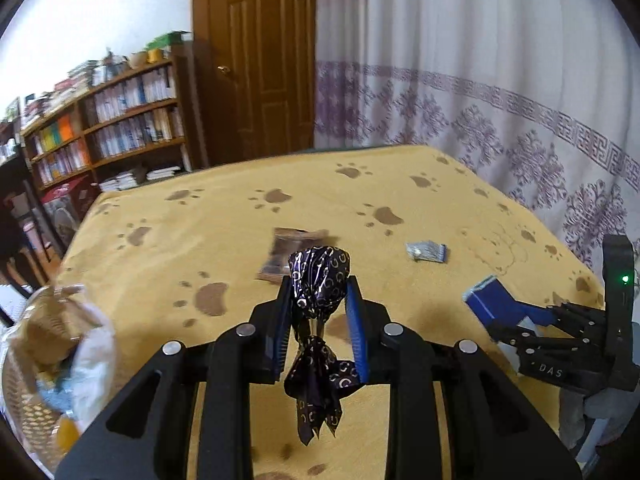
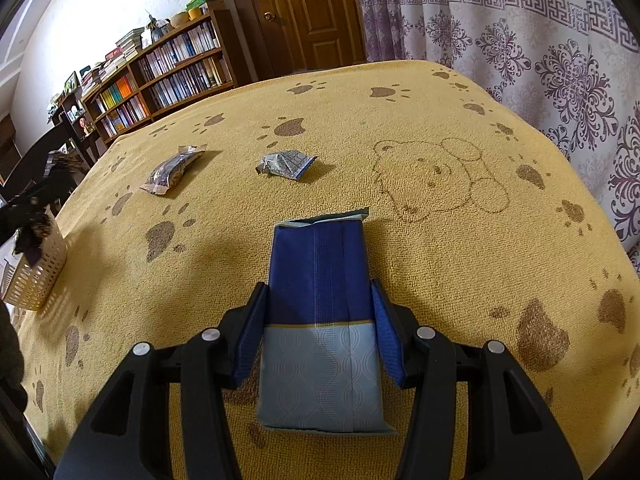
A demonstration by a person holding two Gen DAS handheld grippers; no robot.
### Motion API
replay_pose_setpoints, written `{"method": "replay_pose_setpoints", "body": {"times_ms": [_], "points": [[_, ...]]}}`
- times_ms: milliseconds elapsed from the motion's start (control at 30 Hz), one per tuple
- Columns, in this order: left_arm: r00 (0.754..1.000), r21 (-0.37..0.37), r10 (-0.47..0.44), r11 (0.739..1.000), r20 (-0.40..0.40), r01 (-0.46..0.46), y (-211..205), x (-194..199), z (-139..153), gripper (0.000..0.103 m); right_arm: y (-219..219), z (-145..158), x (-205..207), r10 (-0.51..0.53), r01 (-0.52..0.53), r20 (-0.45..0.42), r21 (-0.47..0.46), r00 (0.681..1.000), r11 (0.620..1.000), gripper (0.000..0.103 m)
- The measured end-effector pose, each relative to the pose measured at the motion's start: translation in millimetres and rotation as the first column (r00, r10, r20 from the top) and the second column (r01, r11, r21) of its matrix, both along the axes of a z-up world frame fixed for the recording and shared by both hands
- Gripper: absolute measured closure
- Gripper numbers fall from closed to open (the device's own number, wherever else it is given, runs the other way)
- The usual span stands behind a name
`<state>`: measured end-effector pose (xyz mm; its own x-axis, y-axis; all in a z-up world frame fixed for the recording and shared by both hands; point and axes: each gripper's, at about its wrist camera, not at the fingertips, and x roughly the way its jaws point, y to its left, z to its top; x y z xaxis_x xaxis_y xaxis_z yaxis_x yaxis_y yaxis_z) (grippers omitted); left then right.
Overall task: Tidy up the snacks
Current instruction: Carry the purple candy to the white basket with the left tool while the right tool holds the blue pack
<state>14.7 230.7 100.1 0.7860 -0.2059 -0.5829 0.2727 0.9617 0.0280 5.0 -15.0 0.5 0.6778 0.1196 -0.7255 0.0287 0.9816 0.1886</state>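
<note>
Snacks are mid-sort. In the left wrist view, the left gripper (image 1: 318, 292) pinches a dark purple foil-wrapped candy with twisted tail (image 1: 319, 276), lifted above the yellow paw-print cloth surface (image 1: 224, 216); a pale perforated plastic basket (image 1: 24, 412) with wrapped items sits at lower left, seemingly the drop point. In the right wrist view, the right gripper (image 2: 320, 320) clamps a navy-and-grey flat snack packet (image 2: 319, 308), its far end low over the surface. A brown wrapper (image 2: 172, 170) and crumpled silver wrapper (image 2: 285, 164) lie apart beyond. Next, probably: carry the candy over the basket, release
</note>
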Motion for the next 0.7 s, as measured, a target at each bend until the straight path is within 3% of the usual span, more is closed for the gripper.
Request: {"method": "replay_pose_setpoints", "body": {"times_ms": [233,700], "points": [[0.992,0.009,0.114,0.993,0.05,-0.114,38.6,-13.6,14.0,0.077,0.4,-0.2,0.1,0.0,0.0,0.0,0.0,1.0,1.0,0.052],[0.95,-0.007,0.3,0.954,0.092,-0.301,118.2,-32.6,28.5,0.077,-0.2,0.5,0.5,0.004,-0.004,-0.001,-0.002,1.0,1.0,0.051]]}}
